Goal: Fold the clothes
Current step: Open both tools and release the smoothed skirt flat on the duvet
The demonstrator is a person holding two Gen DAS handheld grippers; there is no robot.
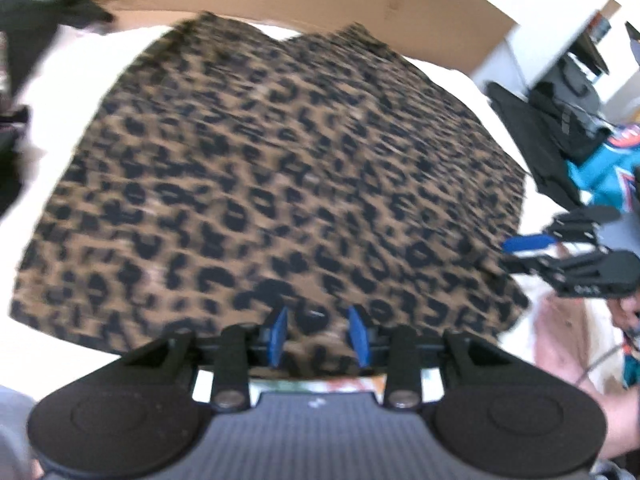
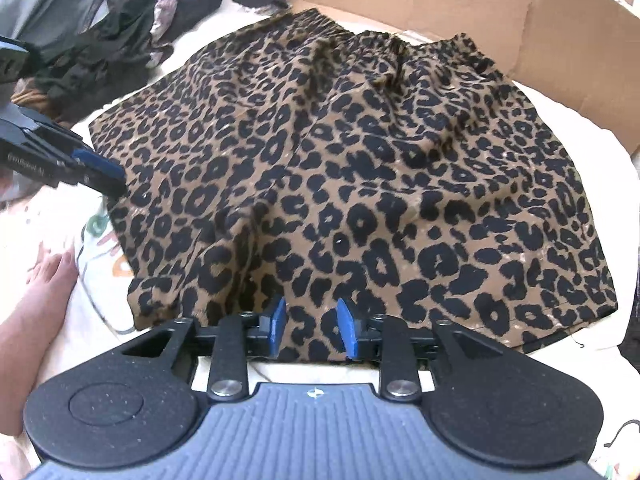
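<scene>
1. Slipping is the main risk: the skirt (image 2: 352,184) looks thin and limp, so a shallow pinch at the hem may catch only the top layer, and the fold would come out skewed.
2. Lifting unevenly is the next risk. The two grippers sit at different points along the near hem, so one side could rise ahead of the other and drag the cloth across the sheet (image 2: 580,148).
3. Snagging is possible at the left, where the clothes pile (image 2: 120,32) lies near the skirt's far left corner; a wide sweep could pull some of it in.
4. The skirt lies spread flat on the sheet, waistband far, against the cardboard (image 2: 460,4), hem near. That fits both a piece laid out for folding and one already halved, so I cannot judge the stage.
5. The right gripper (image 2: 310,330) is parted, its jaws standing apart over the near hem, cloth showing between them but not clamped.
6. The left gripper (image 1: 320,334) is likewise parted, over the near left part of the hem. The left view is blurred, so whether its pads touch the cloth I cannot tell.
</scene>
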